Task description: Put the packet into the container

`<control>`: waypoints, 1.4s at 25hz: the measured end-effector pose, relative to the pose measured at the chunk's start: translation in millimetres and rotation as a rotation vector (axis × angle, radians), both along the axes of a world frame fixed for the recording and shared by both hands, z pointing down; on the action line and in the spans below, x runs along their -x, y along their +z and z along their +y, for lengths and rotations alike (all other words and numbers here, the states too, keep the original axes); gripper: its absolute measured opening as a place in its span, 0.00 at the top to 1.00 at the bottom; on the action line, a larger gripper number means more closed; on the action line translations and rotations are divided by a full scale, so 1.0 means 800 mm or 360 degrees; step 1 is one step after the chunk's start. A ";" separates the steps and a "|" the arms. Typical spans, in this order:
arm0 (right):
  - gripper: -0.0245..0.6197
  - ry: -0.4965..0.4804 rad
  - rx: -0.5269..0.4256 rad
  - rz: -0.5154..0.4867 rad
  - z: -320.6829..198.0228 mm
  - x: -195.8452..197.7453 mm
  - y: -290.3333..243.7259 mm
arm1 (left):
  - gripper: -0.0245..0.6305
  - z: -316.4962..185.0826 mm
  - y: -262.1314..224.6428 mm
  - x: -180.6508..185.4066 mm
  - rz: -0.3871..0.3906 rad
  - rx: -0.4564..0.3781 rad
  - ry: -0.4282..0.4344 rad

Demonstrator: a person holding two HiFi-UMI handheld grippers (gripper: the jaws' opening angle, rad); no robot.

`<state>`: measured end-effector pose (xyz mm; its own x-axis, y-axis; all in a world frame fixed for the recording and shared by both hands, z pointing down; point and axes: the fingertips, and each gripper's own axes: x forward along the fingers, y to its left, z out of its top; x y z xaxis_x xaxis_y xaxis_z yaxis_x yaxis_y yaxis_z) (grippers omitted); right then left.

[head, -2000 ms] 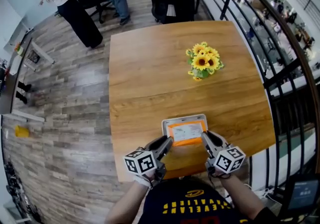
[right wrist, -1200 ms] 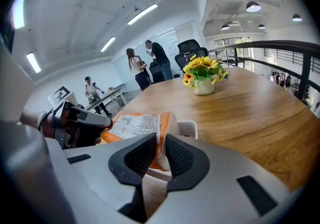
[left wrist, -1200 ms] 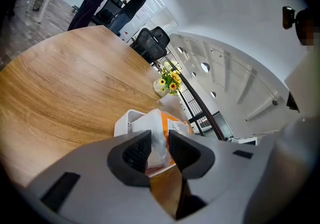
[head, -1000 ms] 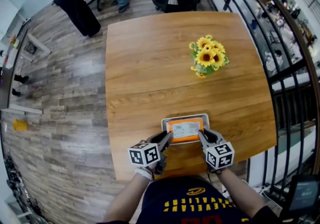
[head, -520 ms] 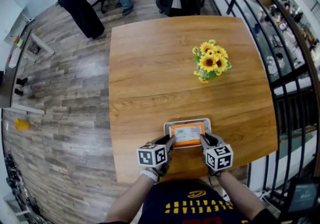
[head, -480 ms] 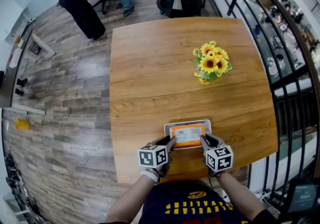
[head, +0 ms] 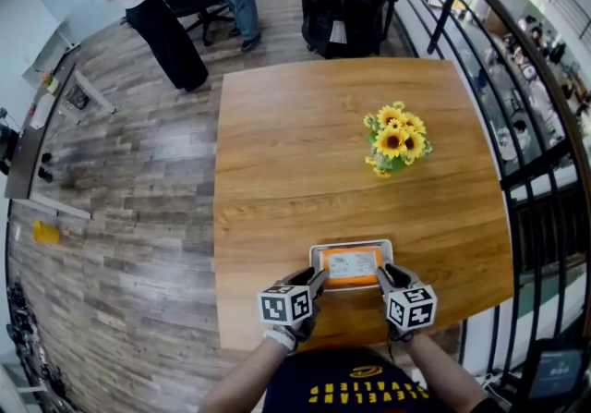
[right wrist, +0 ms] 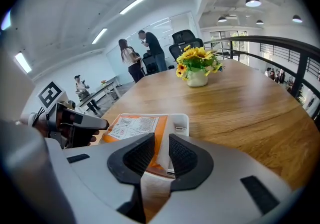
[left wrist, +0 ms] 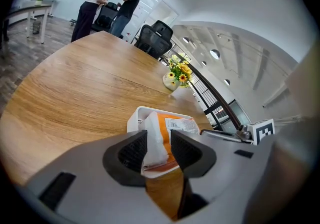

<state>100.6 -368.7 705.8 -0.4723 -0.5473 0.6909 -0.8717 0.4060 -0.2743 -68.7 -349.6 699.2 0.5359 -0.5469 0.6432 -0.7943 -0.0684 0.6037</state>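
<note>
Lying in the white container [head: 352,243] close to the table's [head: 295,152] near edge, the orange packet [head: 351,265] shows its printed label upward. The left gripper [head: 317,274] sits at the packet's left end with its jaws opening; the crimped white end stands between the pads, which don't seem to press it. The right gripper [head: 380,273] sits at the other end, its jaws opening too, with the packet's edge in the gap and loose. Sunflowers [head: 397,136] stand well apart, farther up the table. Two people [head: 199,9] stand beyond it.
</note>
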 end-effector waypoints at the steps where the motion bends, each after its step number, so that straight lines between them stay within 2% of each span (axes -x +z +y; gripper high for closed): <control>1: 0.84 0.0008 -0.0010 0.0000 0.001 -0.002 -0.002 | 0.76 0.002 -0.002 0.002 -0.0002 -0.0005 -0.0006; 9: 0.84 0.0121 -0.0125 -0.0068 -0.001 -0.025 -0.042 | 0.76 0.024 -0.029 0.018 -0.0019 -0.0053 -0.0095; 12: 0.85 0.0127 -0.0128 -0.0185 0.004 -0.028 -0.054 | 0.76 0.032 -0.046 0.010 0.0023 -0.0098 -0.0101; 16: 0.85 0.0068 -0.0142 -0.0350 0.020 -0.013 -0.080 | 0.76 0.043 -0.077 -0.011 0.0102 -0.0188 -0.0045; 18: 0.85 0.0038 -0.0143 -0.0423 0.028 -0.005 -0.089 | 0.76 0.047 -0.092 -0.025 0.0116 -0.0247 0.0008; 20: 0.94 0.0029 -0.0139 -0.0526 0.036 0.002 -0.100 | 0.76 0.050 -0.109 -0.039 0.0124 -0.0323 0.0061; 22: 0.95 0.0021 -0.0143 -0.0640 0.043 0.009 -0.121 | 0.77 0.054 -0.130 -0.051 0.0139 -0.0412 0.0088; 24: 0.95 -0.0007 -0.0171 -0.0712 0.053 0.015 -0.147 | 0.89 0.059 -0.156 -0.061 0.0183 -0.0497 0.0094; 25: 0.95 -0.0027 -0.0193 -0.0732 0.058 0.017 -0.159 | 0.91 0.063 -0.169 -0.066 0.0204 -0.0532 0.0100; 29: 0.95 -0.0096 -0.0292 -0.0725 0.081 0.016 -0.202 | 0.96 0.084 -0.212 -0.086 0.0205 -0.0645 0.0160; 35: 0.95 -0.0174 -0.0506 -0.0729 0.110 0.015 -0.257 | 0.96 0.114 -0.263 -0.105 0.0080 -0.0885 0.0228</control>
<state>88.4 -280.6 499.9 -0.7506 -0.6260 0.2116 -0.6408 0.6115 -0.4640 15.7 -258.3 488.8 0.6518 -0.7155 0.2514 -0.7251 -0.4909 0.4829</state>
